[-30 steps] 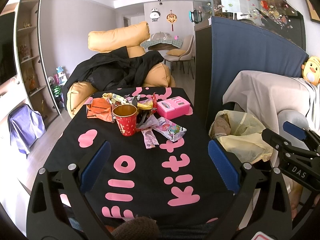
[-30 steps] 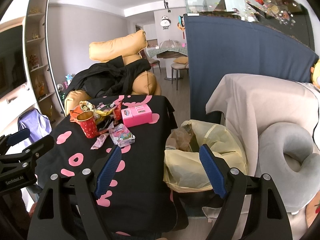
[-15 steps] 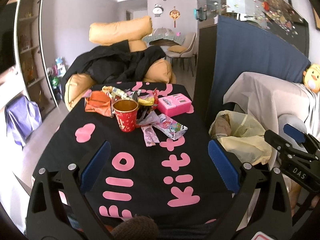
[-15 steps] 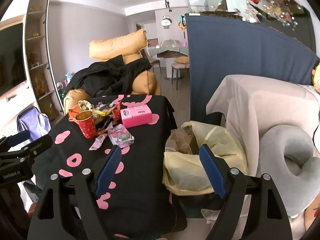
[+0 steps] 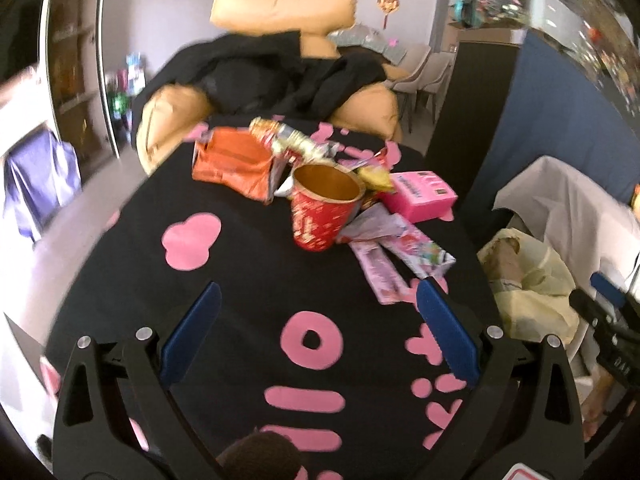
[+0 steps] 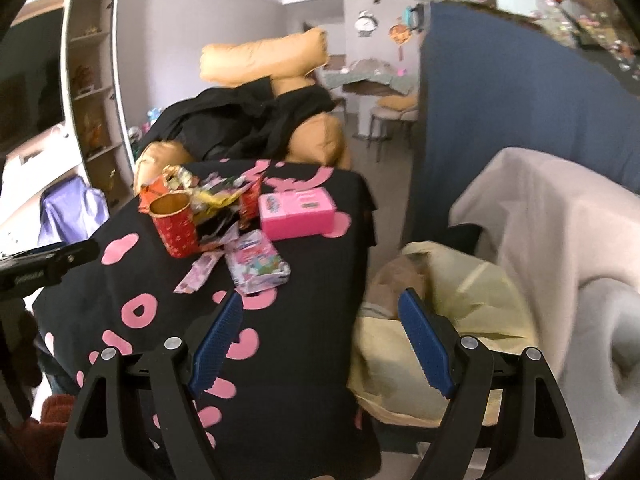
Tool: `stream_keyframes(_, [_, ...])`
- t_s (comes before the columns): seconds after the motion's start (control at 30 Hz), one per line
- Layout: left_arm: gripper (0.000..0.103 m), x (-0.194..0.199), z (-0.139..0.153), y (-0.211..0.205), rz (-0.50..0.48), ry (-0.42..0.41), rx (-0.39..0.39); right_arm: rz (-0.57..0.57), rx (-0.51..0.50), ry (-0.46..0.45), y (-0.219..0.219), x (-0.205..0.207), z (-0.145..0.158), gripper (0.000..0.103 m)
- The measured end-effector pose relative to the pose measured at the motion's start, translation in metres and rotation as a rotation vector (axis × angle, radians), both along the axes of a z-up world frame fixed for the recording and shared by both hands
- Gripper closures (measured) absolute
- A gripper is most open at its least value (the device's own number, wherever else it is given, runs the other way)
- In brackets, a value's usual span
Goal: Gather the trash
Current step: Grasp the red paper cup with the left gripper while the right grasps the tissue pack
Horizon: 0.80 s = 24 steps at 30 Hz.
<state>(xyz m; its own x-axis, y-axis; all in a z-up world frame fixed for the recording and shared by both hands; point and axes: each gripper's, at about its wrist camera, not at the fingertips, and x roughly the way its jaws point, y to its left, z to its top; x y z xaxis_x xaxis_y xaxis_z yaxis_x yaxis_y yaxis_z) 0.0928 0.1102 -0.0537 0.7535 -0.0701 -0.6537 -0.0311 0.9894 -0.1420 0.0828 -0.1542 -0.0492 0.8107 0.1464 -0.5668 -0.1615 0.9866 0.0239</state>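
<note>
Tan beanbag chair (image 5: 280, 20), wall shelving (image 6: 94, 92), navy partition (image 6: 500, 100).

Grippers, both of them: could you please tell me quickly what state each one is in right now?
Left gripper: open, fingers empty, above the black cloth.
Right gripper: open, fingers empty, holding nothing.

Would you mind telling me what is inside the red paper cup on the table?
The red paper cup shows only its bare gold inner wall near the rim; its bottom is hidden from both cameras.
</note>
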Motion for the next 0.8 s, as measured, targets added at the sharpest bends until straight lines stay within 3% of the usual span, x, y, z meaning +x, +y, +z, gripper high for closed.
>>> stream_keyframes(0.07, [0.009,0.009,-0.009,0.017,-0.003,0.014,-0.078,0.047,0.013,0.024,0.009,0.011,-0.006,0.027])
stream_keyframes(0.17, [0.009,0.019,-0.017,0.032,0.025,-0.01,-0.12,0.094,0.016,0.056,0.025,0.027,-0.015,0.027])
stream_keyframes(0.27, [0.009,0.031,-0.019,0.033,0.032,-0.036,-0.024,0.13,0.002,0.076,0.038,0.044,-0.022,0.027])
stream_keyframes(0.33, [0.009,0.042,-0.022,0.037,0.014,-0.007,0.009,0.155,-0.029,0.072,0.046,0.056,-0.023,0.027])
stream_keyframes(0.4, [0.009,0.057,-0.027,0.047,0.016,0.045,-0.023,0.171,-0.047,0.069,0.052,0.067,-0.025,0.027])
stream_keyframes(0.63, [0.014,0.095,-0.026,0.063,0.005,0.058,-0.174,0.249,-0.062,0.133,0.072,0.119,-0.045,0.027])
stream_keyframes(0.8, [0.017,0.113,-0.02,0.06,-0.018,0.067,-0.192,0.291,-0.047,0.219,0.073,0.147,-0.059,0.027])
